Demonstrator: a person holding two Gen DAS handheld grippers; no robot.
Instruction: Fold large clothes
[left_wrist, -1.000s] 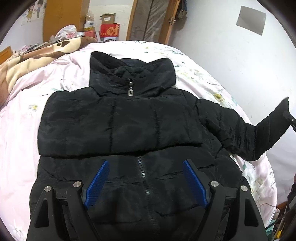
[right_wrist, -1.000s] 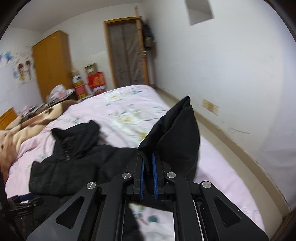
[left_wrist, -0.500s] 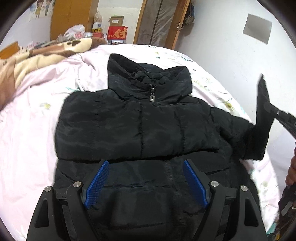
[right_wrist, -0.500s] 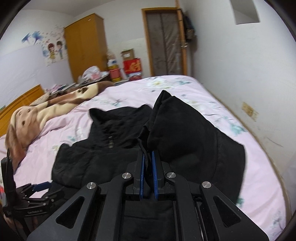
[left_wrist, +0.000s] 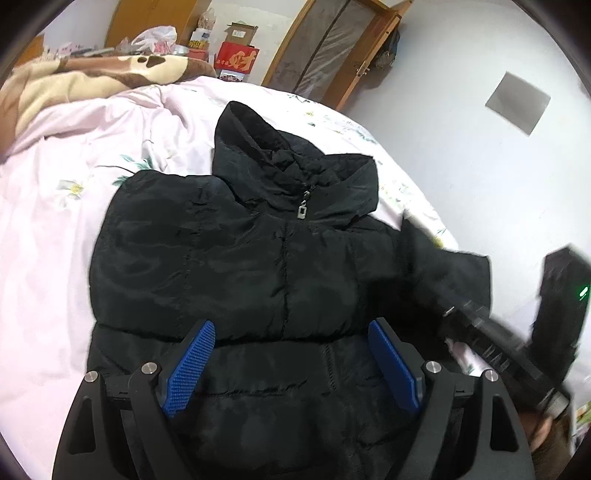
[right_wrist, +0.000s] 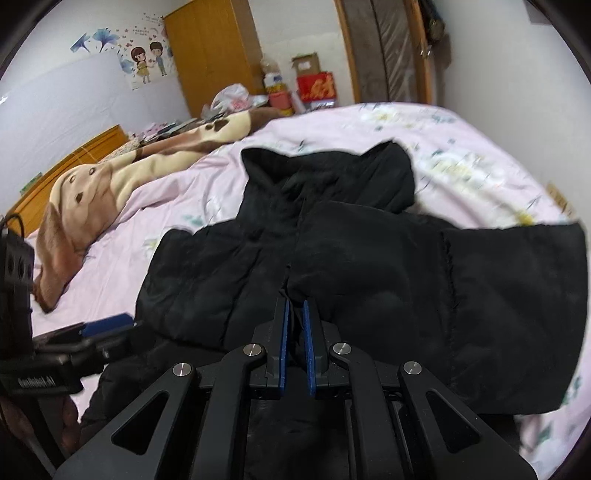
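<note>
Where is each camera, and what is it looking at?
Left wrist: sits on the open left gripper, looking down over the puffy black zip-up jacket; its blue-padded fingers show.
Right wrist: sits on the right gripper, shut on the jacket's black sleeve; it faces the wooden wardrobe.
Both show the jacket and pink flowered bedsheet.

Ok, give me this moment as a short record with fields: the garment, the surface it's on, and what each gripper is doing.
garment: black puffer jacket, zipped, front up, collar away from the cameras
surface: bed with pink floral sheet
folded so far: one sleeve already lies across the chest
right gripper: jaws shut on the other sleeve, holding it over the jacket front
left gripper: jaws wide open above the jacket's lower front, nothing gripped
nearby: brown patterned blanket at the far side of the bed
</note>
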